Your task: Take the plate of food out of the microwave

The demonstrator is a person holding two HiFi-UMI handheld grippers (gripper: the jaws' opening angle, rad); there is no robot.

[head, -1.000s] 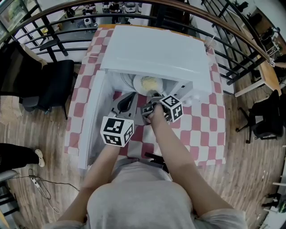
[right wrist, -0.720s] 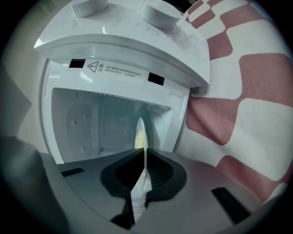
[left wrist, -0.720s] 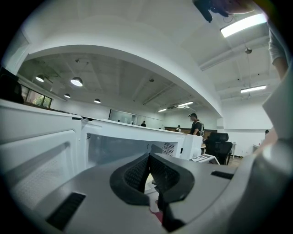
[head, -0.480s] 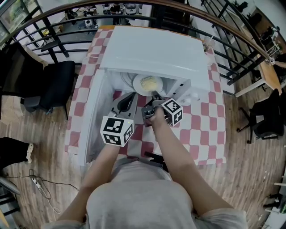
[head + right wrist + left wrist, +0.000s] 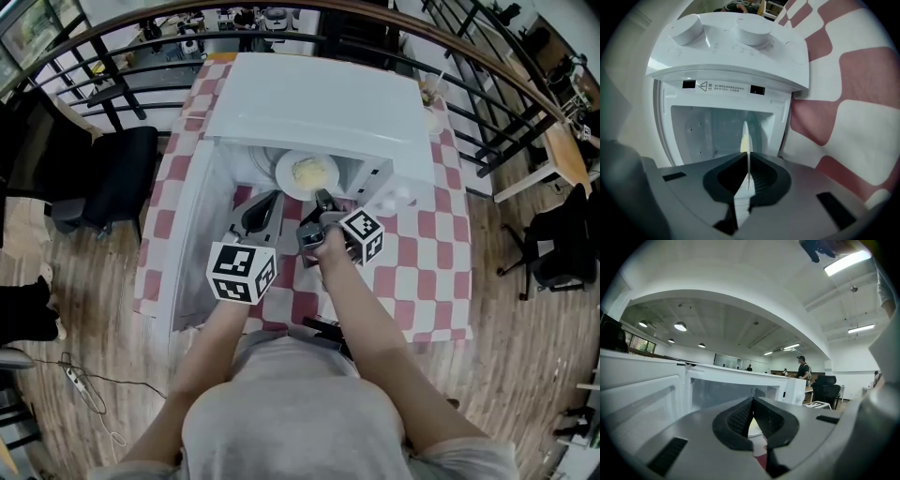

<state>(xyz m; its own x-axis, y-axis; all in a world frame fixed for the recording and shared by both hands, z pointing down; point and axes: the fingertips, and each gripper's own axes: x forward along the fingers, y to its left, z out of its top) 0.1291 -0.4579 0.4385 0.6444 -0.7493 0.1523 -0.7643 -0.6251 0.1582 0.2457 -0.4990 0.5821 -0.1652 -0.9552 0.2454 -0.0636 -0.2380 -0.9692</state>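
The right gripper (image 5: 748,164) has its jaws clamped on the near rim of the white plate (image 5: 745,133), which shows edge-on between them. The plate, with its yellow food (image 5: 310,172), sits at the mouth of the white microwave (image 5: 319,103), partly past the front edge, with the door (image 5: 192,234) swung open to the left. The left gripper (image 5: 752,404) hangs just beside it over the red-checked surface (image 5: 422,272) — its jaws together, gripping nothing.
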